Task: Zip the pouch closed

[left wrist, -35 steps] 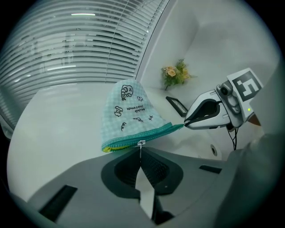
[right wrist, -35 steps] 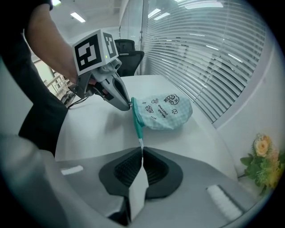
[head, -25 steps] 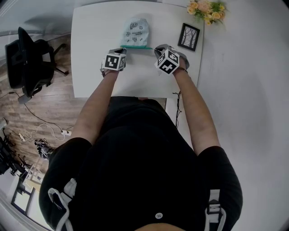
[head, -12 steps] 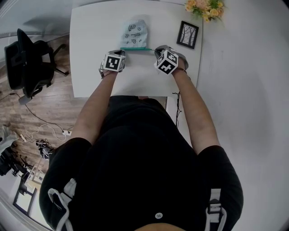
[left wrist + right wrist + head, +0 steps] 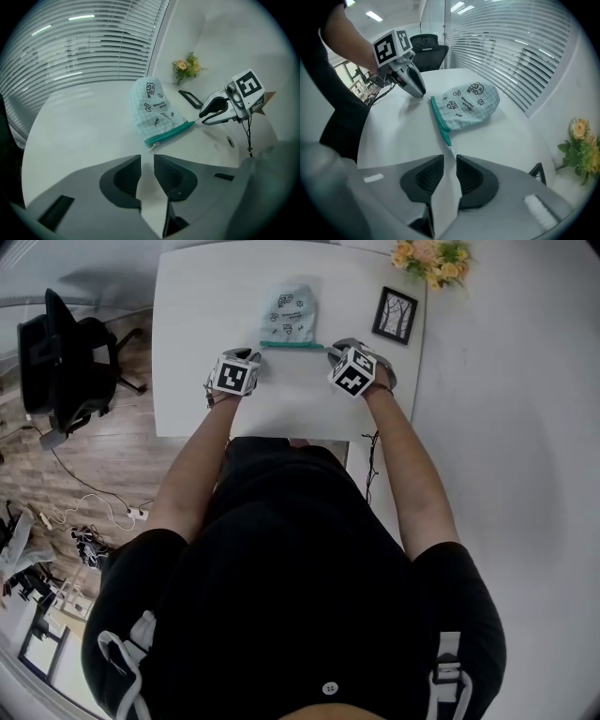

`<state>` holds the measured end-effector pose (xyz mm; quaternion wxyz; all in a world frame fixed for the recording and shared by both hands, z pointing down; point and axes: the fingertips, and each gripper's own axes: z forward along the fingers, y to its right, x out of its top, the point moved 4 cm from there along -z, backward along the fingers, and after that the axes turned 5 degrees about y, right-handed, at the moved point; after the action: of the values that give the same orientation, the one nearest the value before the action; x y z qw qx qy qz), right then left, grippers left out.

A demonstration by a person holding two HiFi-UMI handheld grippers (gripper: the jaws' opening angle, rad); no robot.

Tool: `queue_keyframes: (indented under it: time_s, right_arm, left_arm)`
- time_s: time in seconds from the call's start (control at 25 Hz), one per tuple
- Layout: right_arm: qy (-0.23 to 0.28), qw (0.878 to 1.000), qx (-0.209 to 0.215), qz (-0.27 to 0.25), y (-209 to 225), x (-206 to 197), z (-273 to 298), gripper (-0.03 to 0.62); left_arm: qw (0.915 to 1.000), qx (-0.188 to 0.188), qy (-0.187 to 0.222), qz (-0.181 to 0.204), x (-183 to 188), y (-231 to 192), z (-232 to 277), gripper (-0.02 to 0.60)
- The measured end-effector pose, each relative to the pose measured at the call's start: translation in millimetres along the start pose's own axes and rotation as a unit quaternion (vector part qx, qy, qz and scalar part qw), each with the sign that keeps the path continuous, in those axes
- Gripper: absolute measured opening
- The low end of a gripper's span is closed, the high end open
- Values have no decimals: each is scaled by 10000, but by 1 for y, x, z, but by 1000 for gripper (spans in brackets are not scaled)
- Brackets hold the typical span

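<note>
A pale teal checked pouch (image 5: 289, 313) with small cartoon prints lies flat on the white table (image 5: 197, 324), its green zip (image 5: 291, 344) along the near edge. My left gripper (image 5: 251, 356) sits just off the zip's left end. Its jaws are opening, nothing between them; the metal zip pull (image 5: 153, 145) lies just ahead of my left gripper (image 5: 147, 159). My right gripper (image 5: 334, 347) is by the zip's right end. Its jaws are opening too, and empty. In the right gripper view the zip's end tab (image 5: 450, 151) is just ahead of my right gripper (image 5: 450, 161).
A black-framed picture (image 5: 394, 315) lies at the table's right, with a bunch of flowers (image 5: 427, 259) at the far right corner. A black office chair (image 5: 56, 362) stands on the wooden floor to the left. Window blinds (image 5: 70, 51) run behind the table.
Both grippers, earlier shut at the two ends of the zip, now stand a little open and have drawn slightly back toward the person. The pouch rests on the table.
</note>
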<state>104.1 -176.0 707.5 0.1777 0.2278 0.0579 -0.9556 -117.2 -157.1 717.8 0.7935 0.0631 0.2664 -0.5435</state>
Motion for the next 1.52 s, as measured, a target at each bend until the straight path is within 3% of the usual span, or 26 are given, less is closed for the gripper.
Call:
queue_keyframes:
  time_s: [0.16,0.32,0.64,0.8,1.08,1.36,1.52]
  right_arm:
    - [152,9998,34,84,-5,1,-13,100]
    - [605,9978,-8,282,-9,12,-36,103]
    - [1914,9785,-15,771,-23,54,-97,103]
    - [2678,9582,-20,1004,-27,74,-131,101]
    - [4049,9078,-147,1085,-41,115,-205,86]
    - [5127,8528,-257,958,-53,145,-269,23]
    - [5403,8359,-270,931,-57,154,-292,11]
  left_arm:
    - [9997,-68,236,-25,-2,1,-21,98]
    - [9964,-268,803,26,6,9,-50,103]
    - [9781,-410,2022,291,35,39,-121,103]
    - [9629,-457,2635,371,52,61,-155,103]
    - [9231,-614,3750,596,89,97,-222,98]
    - [8871,-633,4457,1024,121,132,-274,69]
    - [8759,-622,4630,1206,129,144,-294,44]
